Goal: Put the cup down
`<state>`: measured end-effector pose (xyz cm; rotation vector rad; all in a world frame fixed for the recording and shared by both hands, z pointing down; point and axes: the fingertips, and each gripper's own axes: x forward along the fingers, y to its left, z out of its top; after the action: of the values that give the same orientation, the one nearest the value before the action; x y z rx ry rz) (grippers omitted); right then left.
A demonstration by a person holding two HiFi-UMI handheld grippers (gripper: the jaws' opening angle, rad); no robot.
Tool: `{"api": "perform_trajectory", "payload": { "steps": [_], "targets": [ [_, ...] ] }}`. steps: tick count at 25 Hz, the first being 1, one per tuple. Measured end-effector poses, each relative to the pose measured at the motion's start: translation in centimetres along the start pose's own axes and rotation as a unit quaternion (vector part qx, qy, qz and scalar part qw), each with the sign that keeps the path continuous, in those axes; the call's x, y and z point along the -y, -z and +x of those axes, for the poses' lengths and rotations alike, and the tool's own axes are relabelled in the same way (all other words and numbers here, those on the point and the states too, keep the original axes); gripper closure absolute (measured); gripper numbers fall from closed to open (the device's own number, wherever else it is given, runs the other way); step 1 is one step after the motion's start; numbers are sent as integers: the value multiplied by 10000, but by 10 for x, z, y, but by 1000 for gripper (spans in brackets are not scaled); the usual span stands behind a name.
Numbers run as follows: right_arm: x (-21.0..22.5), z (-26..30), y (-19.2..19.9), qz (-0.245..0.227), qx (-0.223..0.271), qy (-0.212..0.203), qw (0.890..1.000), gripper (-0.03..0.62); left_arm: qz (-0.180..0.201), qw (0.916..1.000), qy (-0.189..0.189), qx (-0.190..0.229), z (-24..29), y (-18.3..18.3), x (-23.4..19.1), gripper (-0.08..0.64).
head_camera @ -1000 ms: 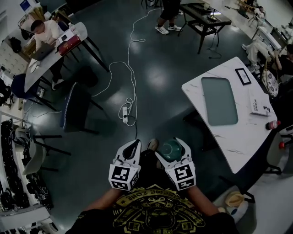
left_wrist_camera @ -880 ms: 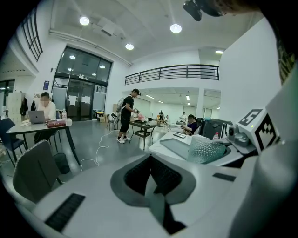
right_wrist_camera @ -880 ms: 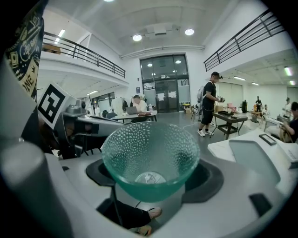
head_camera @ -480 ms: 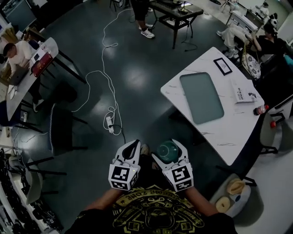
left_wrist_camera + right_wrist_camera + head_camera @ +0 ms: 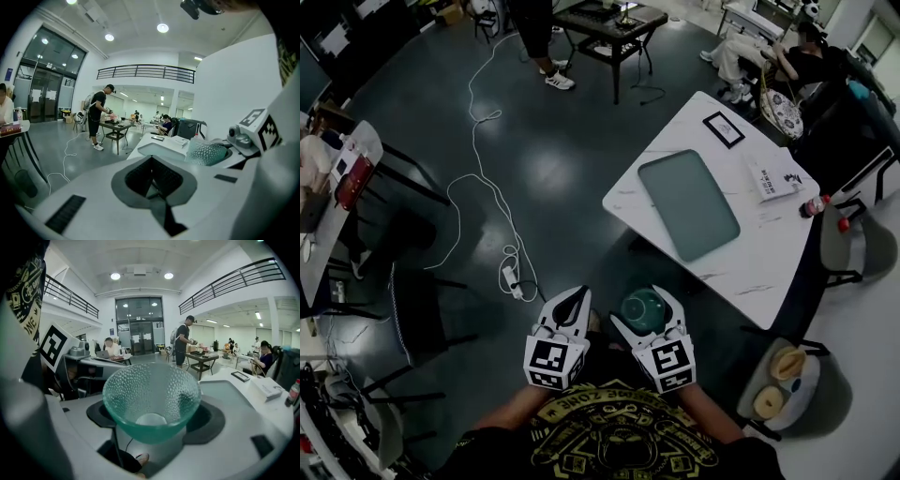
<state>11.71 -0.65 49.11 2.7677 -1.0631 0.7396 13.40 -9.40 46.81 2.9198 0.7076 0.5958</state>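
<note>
The right gripper (image 5: 647,309) is clamping the dimpled glass cup (image 5: 151,399) low on its walls — stiff, fragile, probably slick — while the left gripper (image 5: 573,298) is hanging closed and empty.

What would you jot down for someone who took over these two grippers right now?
Left gripper: jaws together, holding nothing, held low in front of the body.
Right gripper: shut on the green glass cup, mouth facing the camera, one jaw on each side.
Where things are: the cup is in the air above the dark floor, not over any surface. The white table with a green tray stands ahead and to the right.
Done: the cup is in the grip.
Left: carry it to a surface, probably that table, set it down and open the right gripper.
</note>
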Motion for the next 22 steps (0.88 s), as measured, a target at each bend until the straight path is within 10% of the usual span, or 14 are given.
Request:
{"api": "perform_trajectory", "payload": {
  "steps": [22],
  "targets": [
    [27,14,-19,172,-31,1279,9916,207,199,9932,1133,165,42,-25,-17,552]
  ]
}}
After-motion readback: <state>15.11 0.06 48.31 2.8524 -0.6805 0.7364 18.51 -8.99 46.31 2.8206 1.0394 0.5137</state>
